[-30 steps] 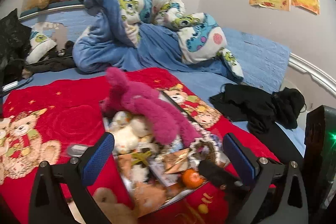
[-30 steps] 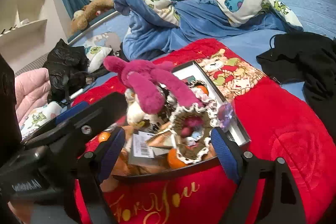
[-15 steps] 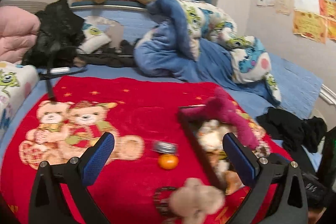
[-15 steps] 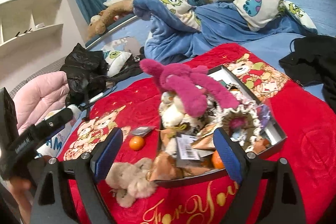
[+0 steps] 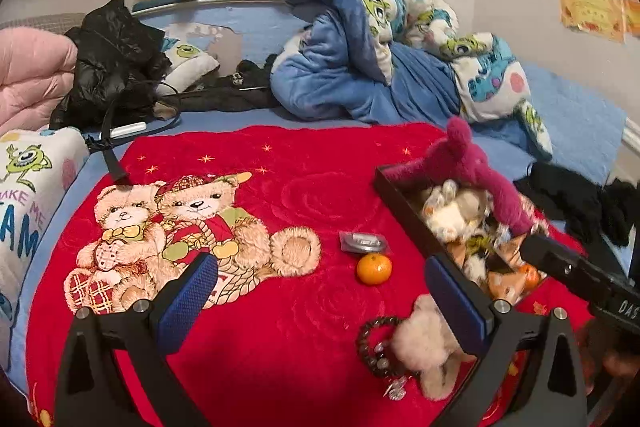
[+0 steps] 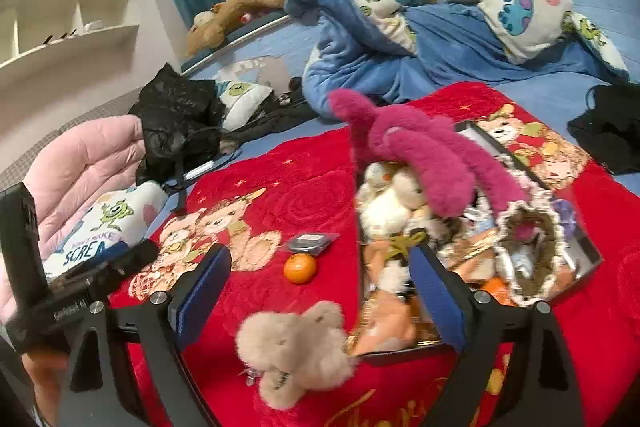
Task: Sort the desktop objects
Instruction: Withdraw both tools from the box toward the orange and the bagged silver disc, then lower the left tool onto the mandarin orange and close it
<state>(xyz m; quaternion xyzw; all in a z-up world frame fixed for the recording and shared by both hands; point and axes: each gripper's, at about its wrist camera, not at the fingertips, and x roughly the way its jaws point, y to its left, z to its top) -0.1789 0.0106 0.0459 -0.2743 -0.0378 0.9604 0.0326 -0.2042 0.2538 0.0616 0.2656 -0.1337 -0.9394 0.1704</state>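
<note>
Bare red blanket (image 5: pixel 280 347) beside black tray (image 5: pixel 404 211)

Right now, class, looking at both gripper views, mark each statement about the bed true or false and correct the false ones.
1. The orange lies inside the black tray. False: it sits on the red blanket, beside the tray.
2. A magenta plush lies on top of the tray's pile. True.
3. The left gripper grips the beige plush. False: it is open and empty.
4. A bead bracelet lies touching the beige plush. True.
5. The right gripper is shut. False: its jaws are opening, holding nothing.
</note>
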